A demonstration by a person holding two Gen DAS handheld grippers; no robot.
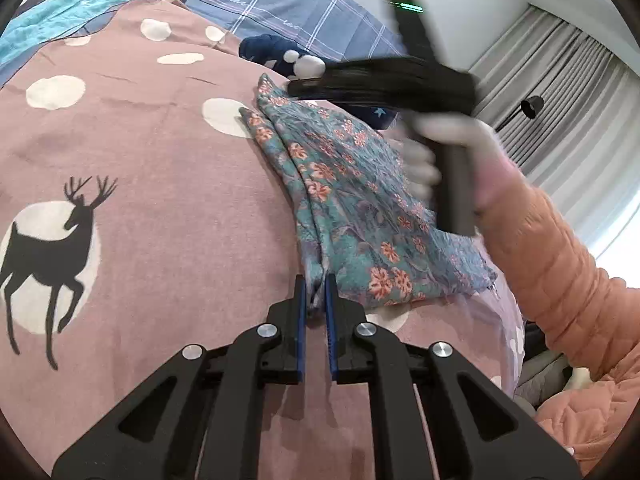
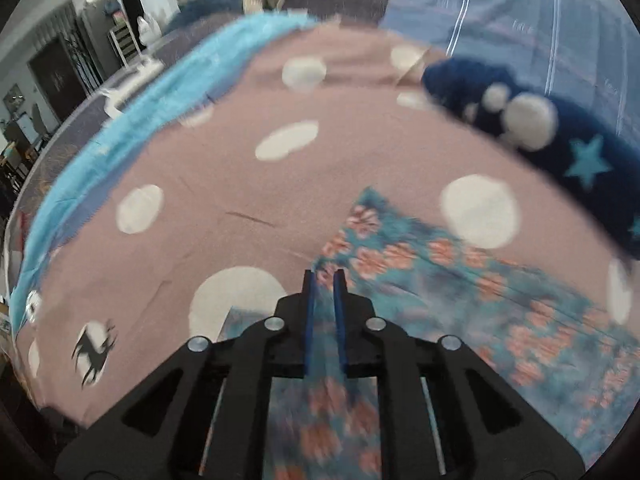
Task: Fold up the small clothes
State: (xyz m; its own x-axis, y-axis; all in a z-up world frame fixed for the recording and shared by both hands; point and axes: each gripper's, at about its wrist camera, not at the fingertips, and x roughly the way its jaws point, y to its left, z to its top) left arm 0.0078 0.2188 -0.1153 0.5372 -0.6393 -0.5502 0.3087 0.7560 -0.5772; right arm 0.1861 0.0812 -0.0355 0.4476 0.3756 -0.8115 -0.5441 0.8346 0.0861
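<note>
Left wrist view: floral cloth lying folded on the pink bedspread, centre to right of frame, teal with orange flowers, layered edges along its left side. Left gripper at lower centre, jaws clenched on the cloth's near corner, fabric pinched between the blue pads. Right gripper blurred at upper right, over the cloth's far end, held in a gloved hand with an orange quilted sleeve at the right edge. Black deer print on a white circle at left. Navy star-patterned garment with white pompoms beyond the cloth, upper centre. Checked blue pillow along the top, light blue fabric at upper left, grey curtains at upper right.

Right wrist view, heavily blurred: right gripper at lower centre, jaws close together with floral cloth between the blue pads, grasping it. Cloth spread from lower centre to lower right on the pink bedspread. Navy star-patterned garment at upper right, touching the bedspread. Light blue fabric along the upper left edge.
</note>
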